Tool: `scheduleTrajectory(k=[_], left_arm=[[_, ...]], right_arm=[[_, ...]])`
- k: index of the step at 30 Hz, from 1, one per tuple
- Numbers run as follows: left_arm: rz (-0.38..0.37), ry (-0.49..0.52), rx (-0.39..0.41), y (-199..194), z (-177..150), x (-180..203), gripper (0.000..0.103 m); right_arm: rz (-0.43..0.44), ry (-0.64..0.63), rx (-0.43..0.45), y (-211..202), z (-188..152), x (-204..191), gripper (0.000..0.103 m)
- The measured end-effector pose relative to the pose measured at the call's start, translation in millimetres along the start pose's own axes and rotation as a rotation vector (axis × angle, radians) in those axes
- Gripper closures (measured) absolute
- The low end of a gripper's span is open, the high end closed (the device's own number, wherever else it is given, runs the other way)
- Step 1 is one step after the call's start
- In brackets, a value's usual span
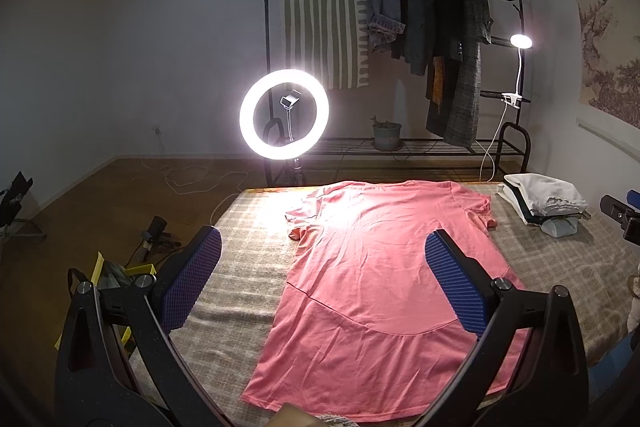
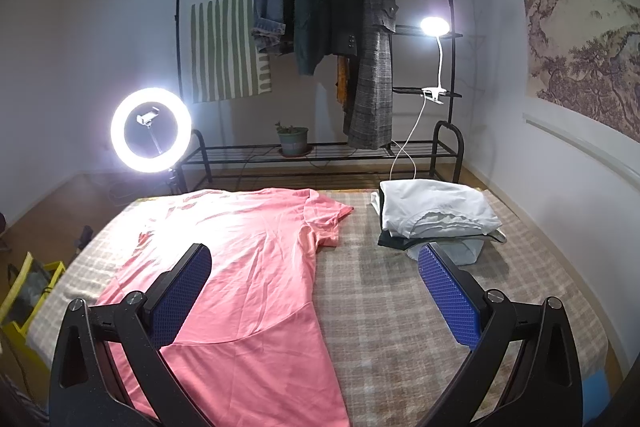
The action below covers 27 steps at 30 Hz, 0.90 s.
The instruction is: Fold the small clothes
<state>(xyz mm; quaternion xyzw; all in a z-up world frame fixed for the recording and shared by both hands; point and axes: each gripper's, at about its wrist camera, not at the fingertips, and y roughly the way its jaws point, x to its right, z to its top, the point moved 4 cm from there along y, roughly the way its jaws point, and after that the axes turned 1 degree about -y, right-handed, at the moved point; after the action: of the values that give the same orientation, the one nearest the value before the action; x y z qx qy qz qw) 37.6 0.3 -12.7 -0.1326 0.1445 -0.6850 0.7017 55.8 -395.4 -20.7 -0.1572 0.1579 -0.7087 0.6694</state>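
A pink T-shirt (image 1: 372,267) lies spread flat on the plaid-covered table (image 1: 240,291), hem toward me and collar at the far end. It also shows in the right wrist view (image 2: 248,267). My left gripper (image 1: 322,239) is open and empty, held above the shirt's near left part. My right gripper (image 2: 314,251) is open and empty, held above the shirt's right edge and the bare cloth (image 2: 392,307) beside it. Part of the right gripper (image 1: 620,219) shows at the right edge of the left wrist view.
A stack of folded clothes with a white one on top (image 2: 436,215) sits at the table's far right (image 1: 544,203). Beyond the table stand a ring light (image 1: 284,115), a clothes rack with coats (image 1: 420,7) and a clip lamp (image 2: 434,27). A yellow bag (image 2: 28,291) sits on the floor at left.
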Motion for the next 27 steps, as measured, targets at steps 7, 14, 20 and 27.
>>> scheduleTrajectory(k=[7, 14, 20, 27], left_arm=[[0.000, -0.002, 0.000, 0.5, 0.1, -1.4, 0.000], [0.005, -0.007, 0.001, 1.5, -0.4, -5.2, 0.000], [0.005, -0.006, 0.001, 2.0, -1.1, -6.8, 0.000], [0.005, -0.006, 0.001, 2.0, -1.5, -6.7, 0.000]], right_arm=[[0.001, -0.001, 0.001, 0.1, -0.1, -0.7, 0.001], [0.002, 0.000, 0.001, 0.1, 0.4, -1.0, 0.001], [0.002, -0.002, 0.002, 0.2, 0.6, -1.6, 0.001], [0.001, -0.002, 0.002, 0.1, 0.6, -1.8, 0.001]])
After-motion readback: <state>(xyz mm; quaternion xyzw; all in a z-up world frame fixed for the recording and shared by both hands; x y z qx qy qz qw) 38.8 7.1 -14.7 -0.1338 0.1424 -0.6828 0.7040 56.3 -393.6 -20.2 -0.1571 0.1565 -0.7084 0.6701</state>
